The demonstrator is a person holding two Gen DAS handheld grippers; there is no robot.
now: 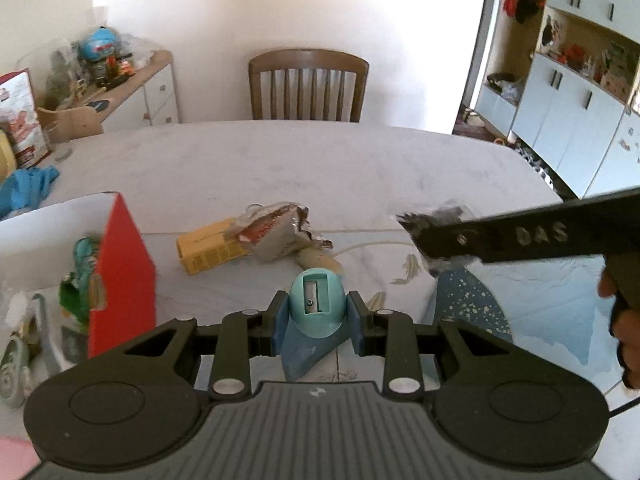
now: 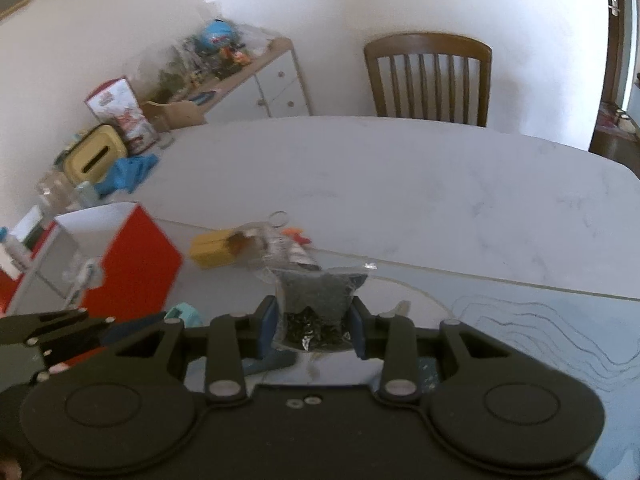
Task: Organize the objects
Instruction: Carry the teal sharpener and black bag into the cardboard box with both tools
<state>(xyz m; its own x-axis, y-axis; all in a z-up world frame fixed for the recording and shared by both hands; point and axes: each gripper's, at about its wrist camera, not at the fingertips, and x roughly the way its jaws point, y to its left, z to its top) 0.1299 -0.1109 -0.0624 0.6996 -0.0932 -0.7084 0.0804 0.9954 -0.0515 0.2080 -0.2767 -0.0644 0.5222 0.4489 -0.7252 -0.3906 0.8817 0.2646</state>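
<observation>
My left gripper is shut on a teal egg-shaped pencil sharpener, held above the table with its blade slot facing up. My right gripper is shut on a clear plastic bag of small dark bits, also lifted off the table. In the left wrist view the right gripper's black finger reaches in from the right with that bag at its tip. A red and white open box with several items inside stands at the left. A yellow carton and a crumpled wrapper lie mid-table.
The white marble table stretches back to a wooden chair. A blue patterned mat covers the near right part. A blue cloth, a yellow tissue box and a printed carton sit at the far left edge.
</observation>
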